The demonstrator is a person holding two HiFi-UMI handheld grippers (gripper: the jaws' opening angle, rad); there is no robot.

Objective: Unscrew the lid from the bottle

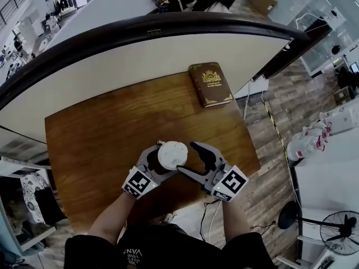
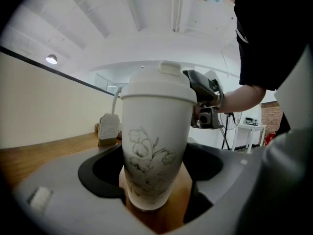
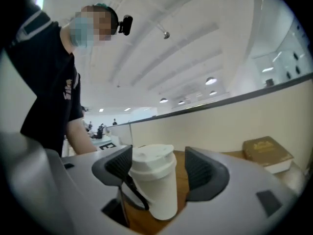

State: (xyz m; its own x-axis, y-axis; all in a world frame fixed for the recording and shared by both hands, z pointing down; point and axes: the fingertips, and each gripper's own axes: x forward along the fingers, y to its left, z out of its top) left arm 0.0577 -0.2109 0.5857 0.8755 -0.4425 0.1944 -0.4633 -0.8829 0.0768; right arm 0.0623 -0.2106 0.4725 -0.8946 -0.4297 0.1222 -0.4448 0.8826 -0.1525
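1. The person's dark shirt fills the bottom of the head view. Both bare forearms reach forward from it over the near edge of the wooden table.
2. The left gripper is closed on the white bottle. One dark pad presses each side of the body, below the lid. A gap shows lower down on the right, where the body tapers.
3. The bottle stands on the table near its front edge, between the two grippers. A line drawing of flowers marks the side facing the left gripper.
4. The lid is white and sits on the bottle, with a small raised tab on top.
5. The right gripper is open, with one ribbed pad on each side of the lid. In the right gripper view the left-hand pad is at the lid's rim, and a clear gap separates the other pad from the lid.
6. A marker cube sits at the rear of the left gripper. A second cube is on the right gripper.
7. A brown book with gold ornament lies flat at the far right corner of the table, well apart from the bottle.
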